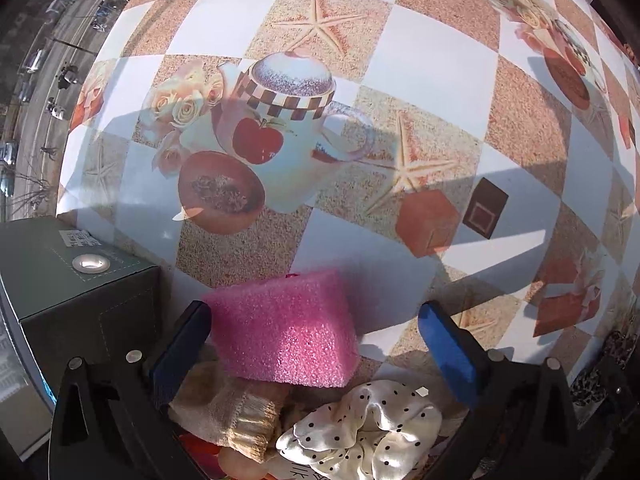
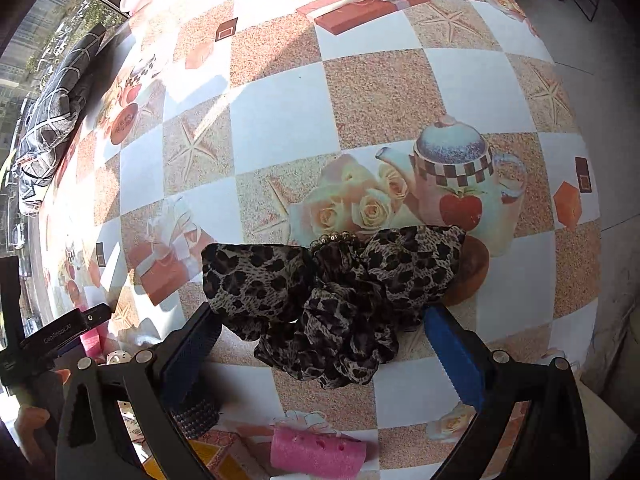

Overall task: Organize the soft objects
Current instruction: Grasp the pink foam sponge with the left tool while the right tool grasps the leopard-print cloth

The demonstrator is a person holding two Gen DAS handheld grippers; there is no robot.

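Nearest the left gripper, a cream satin scrunchie with black dots and a beige knitted cloth lie bunched below its blue-padded fingers. Between those fingers, spread wide with nothing gripped, sits a pink foam sponge block, closer to the left pad; whether it touches that pad cannot be told. Just beside it on the left stands a dark green box with a metal stud.

Under the right gripper a pink foam roller lies near the bottom edge. Its fingers are also spread wide, and the leopard-print fabric bow scrunchie rests on the table between and just beyond the tips.

Everything sits on a checkered tablecloth printed with starfish, teapots and roses, broad and sunlit beyond both grippers. At its far left edge lies a grey patterned cushion by a window.
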